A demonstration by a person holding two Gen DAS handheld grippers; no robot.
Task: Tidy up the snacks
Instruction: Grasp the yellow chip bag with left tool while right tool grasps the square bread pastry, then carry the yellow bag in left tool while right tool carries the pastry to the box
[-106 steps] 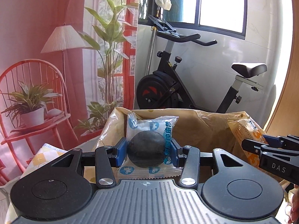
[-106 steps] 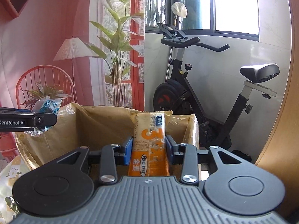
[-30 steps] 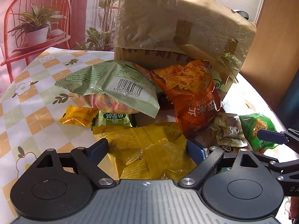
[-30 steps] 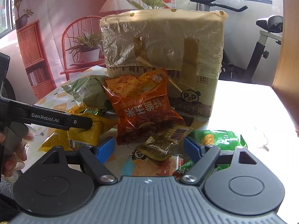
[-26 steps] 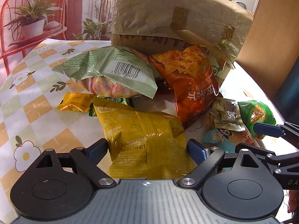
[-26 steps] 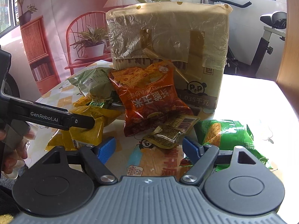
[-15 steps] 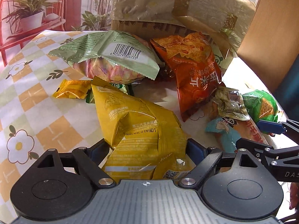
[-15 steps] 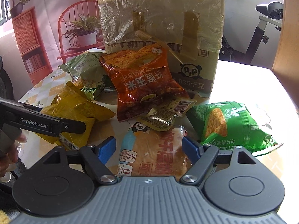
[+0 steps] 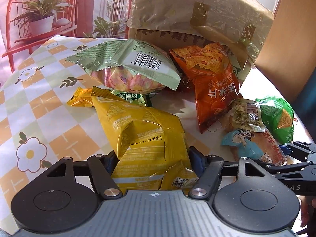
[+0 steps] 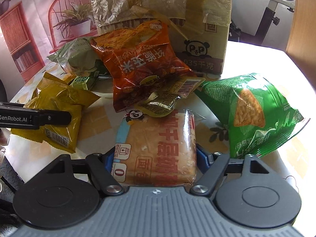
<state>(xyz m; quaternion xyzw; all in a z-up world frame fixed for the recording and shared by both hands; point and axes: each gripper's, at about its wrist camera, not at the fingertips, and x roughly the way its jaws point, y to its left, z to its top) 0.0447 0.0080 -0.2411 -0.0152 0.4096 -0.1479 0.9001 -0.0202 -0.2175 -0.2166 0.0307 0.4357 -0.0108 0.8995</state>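
Left wrist view: looks down over a heap of snack packets on a table with a checked, flowered cloth (image 9: 49,106).
Left gripper (image 9: 152,160): its jaws have just been closing; the blue pads now sit against both sides of the yellow snack bag (image 9: 142,136), which bulges and creases between them.
Yellow snack bag: lies between the fingers, its lower end nearest the camera, its top pointing away toward the heap.
Behind it: a pale green bag with a barcode (image 9: 126,65), an orange corn-chip bag (image 9: 213,83), and a taped cardboard box (image 9: 197,17) at the back.
Right gripper, seen at the right edge (image 9: 292,154): reaches beside a bread packet.

Right wrist view: same heap from the other side.
Right gripper (image 10: 155,158): its jaws have just been closing; both blue pads touch the sides of the wrapped bread packet (image 10: 158,146).
Bread packet: flat on the table between the fingers, a small brown sachet (image 10: 164,100) overlapping its far end.
To the right: a green chip bag (image 10: 250,112), just beside the right finger.
To the left: the left gripper's arm across the yellow bag.
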